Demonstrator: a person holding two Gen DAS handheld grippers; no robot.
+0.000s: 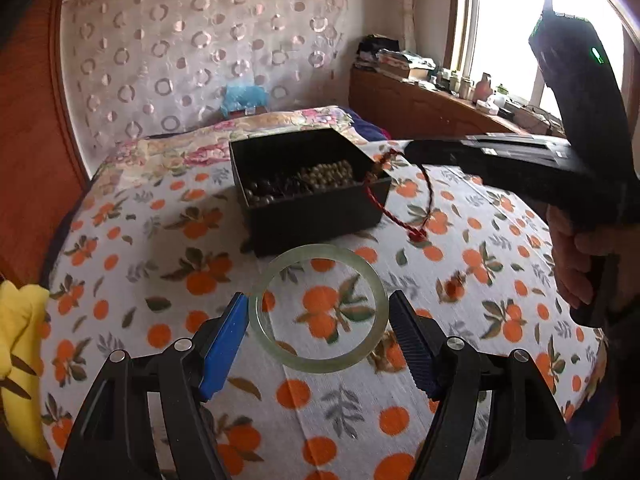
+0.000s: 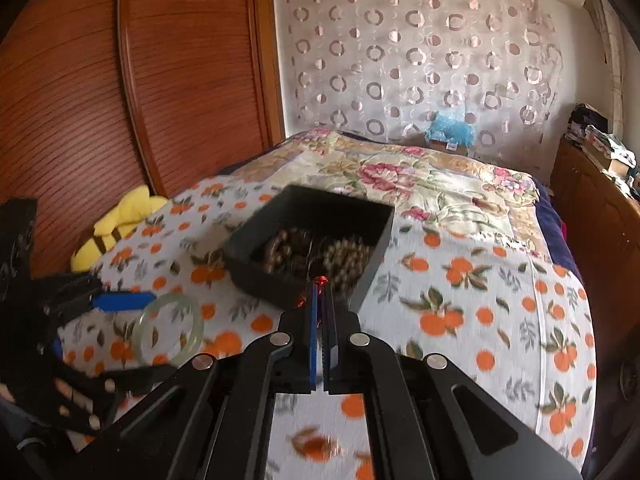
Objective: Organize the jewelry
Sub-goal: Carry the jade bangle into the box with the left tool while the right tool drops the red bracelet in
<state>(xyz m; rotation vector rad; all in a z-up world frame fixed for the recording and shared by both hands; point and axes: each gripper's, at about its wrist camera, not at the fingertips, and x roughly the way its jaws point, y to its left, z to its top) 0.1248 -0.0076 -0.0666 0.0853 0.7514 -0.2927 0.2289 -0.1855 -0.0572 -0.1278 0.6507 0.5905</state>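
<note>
My left tongs pinch the pale green glass-like bangle ring by its sides, up over the orange-print bed sheet. My right tongs are pressed together on a thin red braided cord, hanging by the black square box of bead strings. The smooth bangle could slip and drop (it looks breakable), and the cord could snag the box's edge.

A pale green jade bangle hangs tilted above the orange-print bedspread, pinched across its width. A red braided cord bracelet dangles beside the open black box of beaded strands.
</note>
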